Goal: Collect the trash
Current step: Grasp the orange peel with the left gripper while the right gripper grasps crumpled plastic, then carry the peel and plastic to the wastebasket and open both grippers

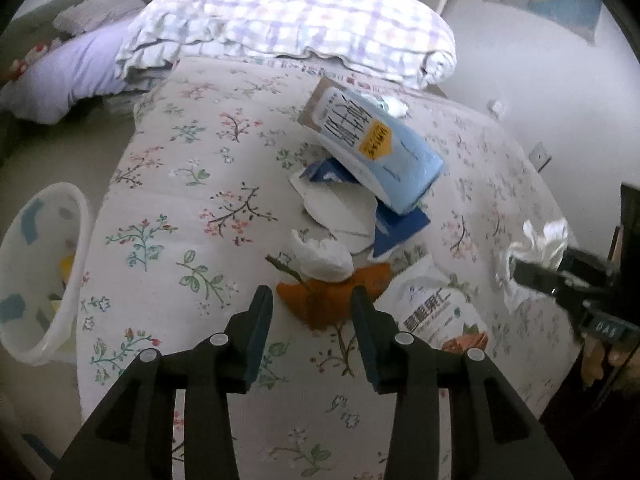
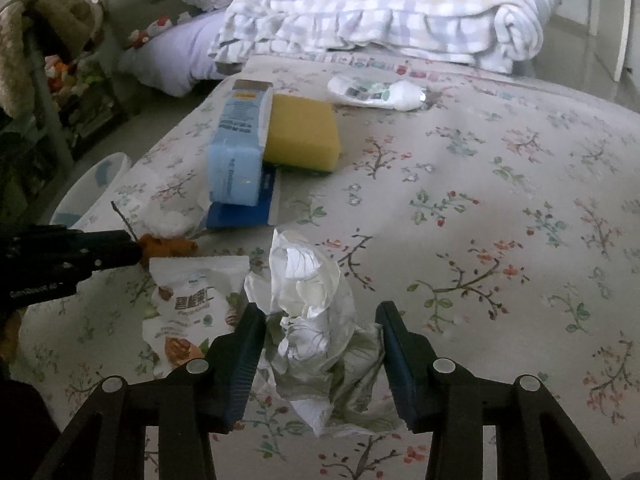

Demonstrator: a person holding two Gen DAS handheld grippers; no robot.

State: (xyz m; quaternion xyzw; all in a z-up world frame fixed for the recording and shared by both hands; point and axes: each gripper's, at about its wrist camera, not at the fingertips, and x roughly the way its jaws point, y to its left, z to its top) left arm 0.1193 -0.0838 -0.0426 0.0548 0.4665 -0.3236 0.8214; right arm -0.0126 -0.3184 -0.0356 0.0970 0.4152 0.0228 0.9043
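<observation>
Trash lies on a floral bedspread [image 1: 180, 200]. My left gripper [image 1: 312, 300] is open, its fingers either side of an orange peel [image 1: 328, 300] with a crumpled white tissue [image 1: 322, 258] just beyond. My right gripper [image 2: 320, 320] is open around a crumpled white wrapper [image 2: 312, 312], which rests on the bed; it also shows in the left wrist view [image 1: 540, 244]. A white snack bag [image 2: 188, 312] lies between the grippers. A light blue pack [image 1: 376, 148] leans on a dark blue box [image 1: 400, 228] and torn white paper [image 1: 344, 212].
A white trash bin [image 1: 40, 272] stands on the floor left of the bed. A yellow sponge [image 2: 300, 132] and a white pouch [image 2: 376, 90] lie farther up the bed. A folded plaid quilt [image 1: 288, 28] and a lilac pillow [image 1: 76, 72] are at the head.
</observation>
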